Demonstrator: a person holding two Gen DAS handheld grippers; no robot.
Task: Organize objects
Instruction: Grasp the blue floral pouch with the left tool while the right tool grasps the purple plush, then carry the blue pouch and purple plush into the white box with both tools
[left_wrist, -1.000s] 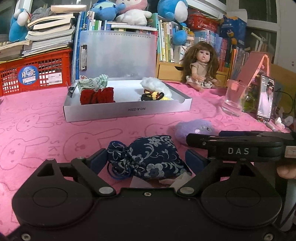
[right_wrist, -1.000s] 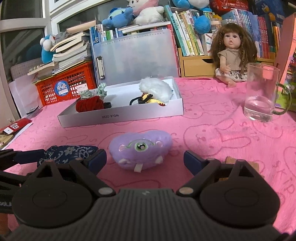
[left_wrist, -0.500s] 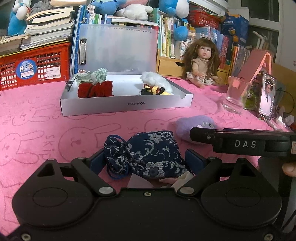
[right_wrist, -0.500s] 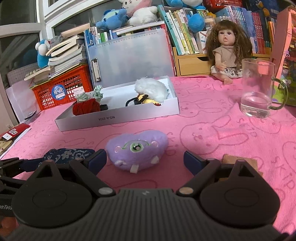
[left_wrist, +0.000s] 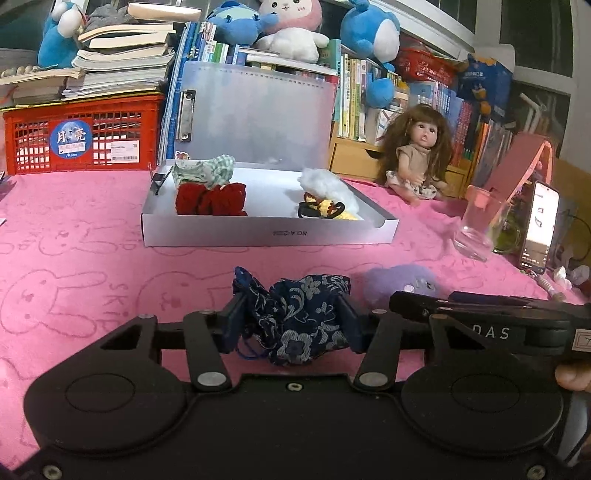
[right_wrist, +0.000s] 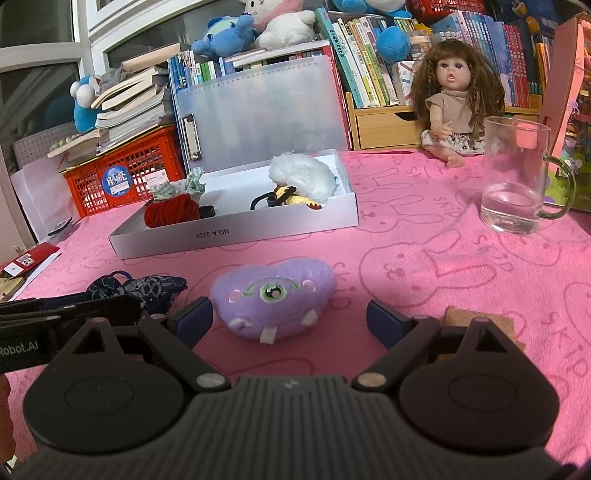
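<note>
My left gripper (left_wrist: 291, 325) has just closed, pads clamping the blue floral pouch (left_wrist: 299, 317) on the near cloth; boxing follows. Right gripper (right_wrist: 290, 319) stands apart around the purple plush (right_wrist: 273, 295).

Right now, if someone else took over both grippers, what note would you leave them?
Left gripper: jaws have just been closing and now pinch the blue flowered pouch, which sits low over the pink cloth.
Right gripper: jaws open, the purple plush toy lies just ahead of them, untouched.
White box: lid up; it already holds a red scrunchie, a green checked one, a white fluffy piece and a yellow-and-black hair tie.
Left to do: probably carry the pouch to the box, then the purple toy. The glass mug stands to the right; keep clear.
</note>
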